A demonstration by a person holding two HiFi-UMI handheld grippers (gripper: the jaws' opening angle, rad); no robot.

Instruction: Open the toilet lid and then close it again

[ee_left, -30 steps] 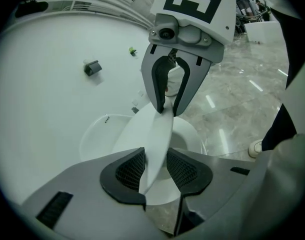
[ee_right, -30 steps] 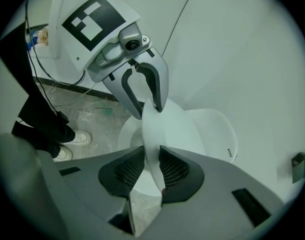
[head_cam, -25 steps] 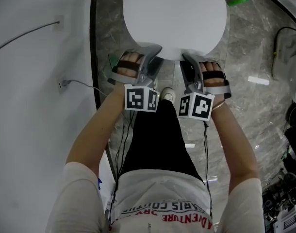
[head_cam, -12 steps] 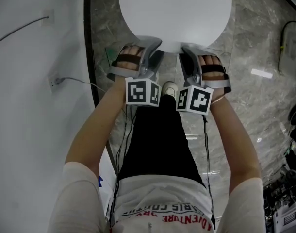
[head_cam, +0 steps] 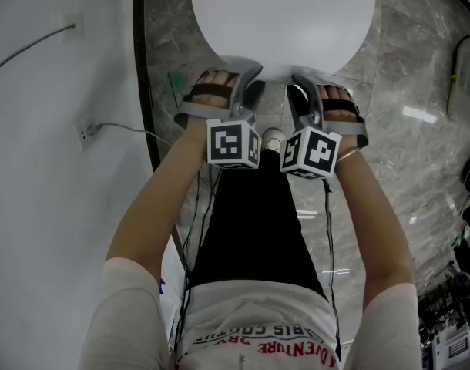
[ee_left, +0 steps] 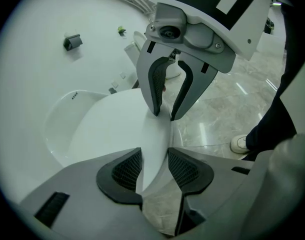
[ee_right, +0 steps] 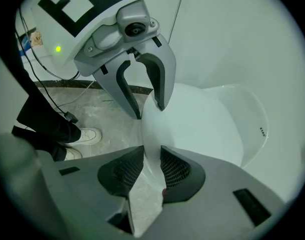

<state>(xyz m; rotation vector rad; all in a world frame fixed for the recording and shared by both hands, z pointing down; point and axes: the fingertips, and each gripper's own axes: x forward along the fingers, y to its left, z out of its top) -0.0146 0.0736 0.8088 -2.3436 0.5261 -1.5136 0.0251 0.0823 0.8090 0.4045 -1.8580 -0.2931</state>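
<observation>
The toilet lid (head_cam: pixel 285 14) lies lowered, near flat over the bowl, its front rim towards the person. The left tool (ee_left: pixel 152 156) straddles that rim with jaws spread wide, slacker than a second ago. The right tool (ee_right: pixel 152 154) pinches the rim. Both have sunk with the lid. Judgement: closing is nearly complete and release has begun.

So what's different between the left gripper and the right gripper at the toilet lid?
The left gripper has its fingers apart, with slack round the edge of the toilet lid; the right gripper has its fingers seemingly pinched onto it. The left gripper is nearer the white wall, the right gripper over open floor. Both sit at the lid's front rim, pointing down.
</observation>
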